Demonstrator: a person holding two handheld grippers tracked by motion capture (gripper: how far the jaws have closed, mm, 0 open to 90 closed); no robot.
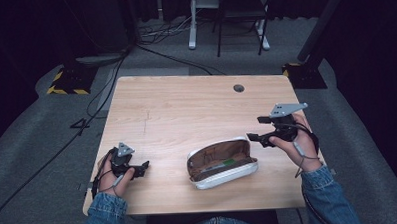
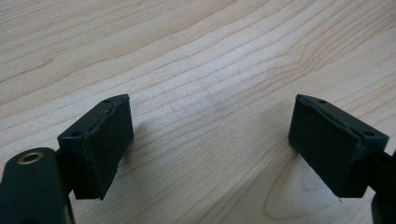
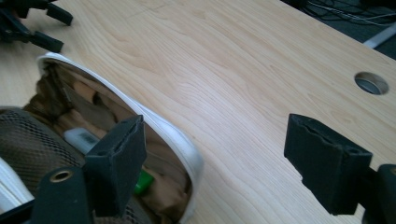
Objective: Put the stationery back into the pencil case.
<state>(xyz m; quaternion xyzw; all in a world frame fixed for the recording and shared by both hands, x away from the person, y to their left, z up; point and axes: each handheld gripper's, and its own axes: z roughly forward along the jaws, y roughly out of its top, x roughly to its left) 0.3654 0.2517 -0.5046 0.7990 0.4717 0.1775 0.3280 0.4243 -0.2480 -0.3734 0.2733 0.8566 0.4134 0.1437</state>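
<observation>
Denim sleeves (image 1: 107,207) frame the wooden tabletop (image 1: 186,107), where an open white pencil case (image 1: 222,162) lies between both grippers. Right gripper (image 1: 254,138) fingers stand released just beside it; left gripper (image 1: 144,166) fingers gape empty, well apart. Contents inside are hard to make out.

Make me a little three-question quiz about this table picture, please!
1. True or false: the pencil case lies zipped shut on the wooden table.
2. Which tool is nearer the table's round hole: left tool or right tool?
3. Fill in: the small thing inside the case, seen past the right tool, is coloured ____.

Key: 1 false, it lies open. 2 right tool. 3 green.
</observation>
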